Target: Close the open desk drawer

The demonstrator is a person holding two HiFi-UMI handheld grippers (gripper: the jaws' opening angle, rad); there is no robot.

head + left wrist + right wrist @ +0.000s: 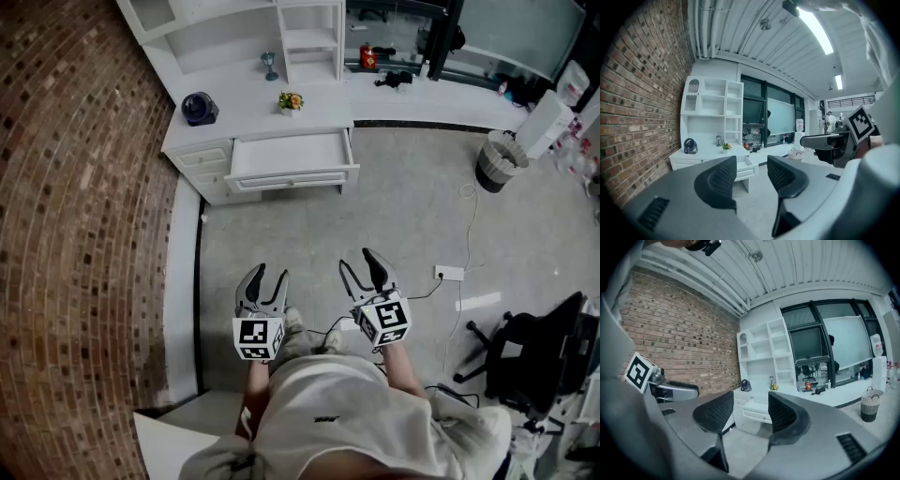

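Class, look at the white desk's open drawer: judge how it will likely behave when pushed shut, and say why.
The drawer looks empty, so it probably slides in lightly. It is wide; a push near one end may skew it, so the centre seems safer. The flower pot on the desk might wobble if it slams.

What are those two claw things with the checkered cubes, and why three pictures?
A person holds a two-jaw gripper in each hand: the left gripper and the right gripper. The cubes are part of them. One picture comes from a camera on the person's head, looking down. The other two come from cameras riding on each gripper, looking along its jaws. Both grippers are open and hold nothing. Ahead stands a white desk with its drawer pulled out. On top sit a small dark fan and a little flower pot.
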